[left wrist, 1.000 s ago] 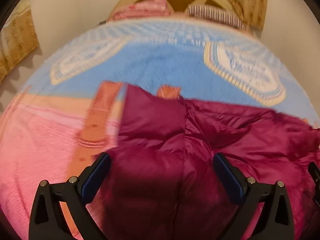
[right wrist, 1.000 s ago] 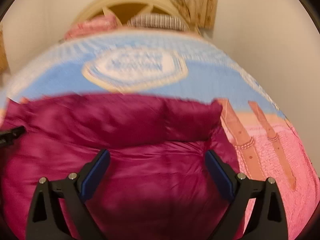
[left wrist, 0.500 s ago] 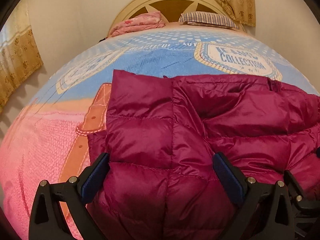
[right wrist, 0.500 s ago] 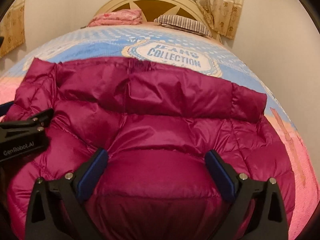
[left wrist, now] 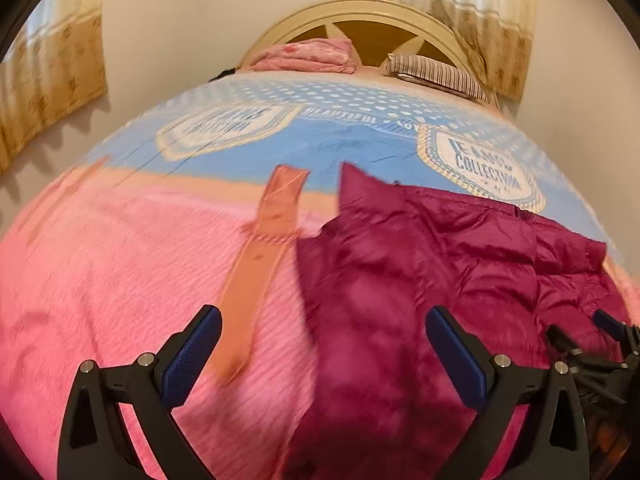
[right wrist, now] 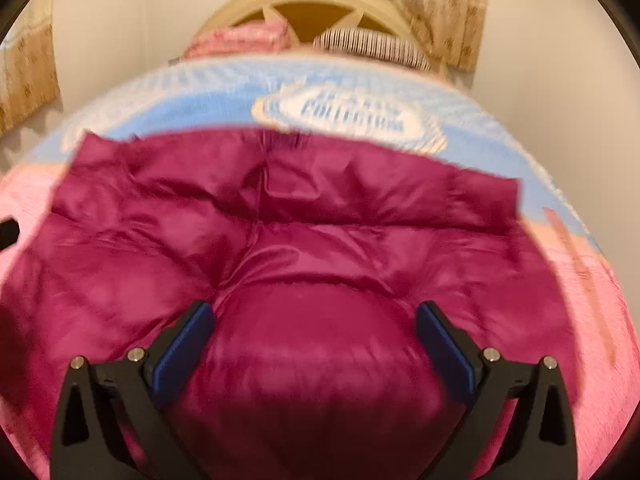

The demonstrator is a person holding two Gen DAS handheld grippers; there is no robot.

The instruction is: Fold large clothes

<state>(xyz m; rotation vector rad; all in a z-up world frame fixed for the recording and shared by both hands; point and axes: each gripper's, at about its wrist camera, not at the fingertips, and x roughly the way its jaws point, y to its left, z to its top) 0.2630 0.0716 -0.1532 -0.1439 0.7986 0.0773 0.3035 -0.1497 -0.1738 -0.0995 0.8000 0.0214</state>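
Both the left hand-held gripper [left wrist: 322, 360] and the right hand-held gripper [right wrist: 314, 342] are spread wide, pinching nothing. Beyond them the magenta down jacket [right wrist: 304, 248] lies on the bedspread [left wrist: 132, 264], long axis across the bed, its folded top edge toward the headboard [left wrist: 372, 20].

one jacket [right wrist: 320, 240], two pillows [left wrist: 308, 54], two tongs [left wrist: 324, 356]

bedspread [left wrist: 360, 148] | right badge [left wrist: 480, 168]: "COLLECTION" clear, line above partly legible, "JEANS"-like | band along dotted strip [left wrist: 340, 115]: blurred lettering, unreadable | left badge [left wrist: 228, 128]: blurred, unreadable | right wrist view badge [right wrist: 352, 114]: "COLLECTION", smeared
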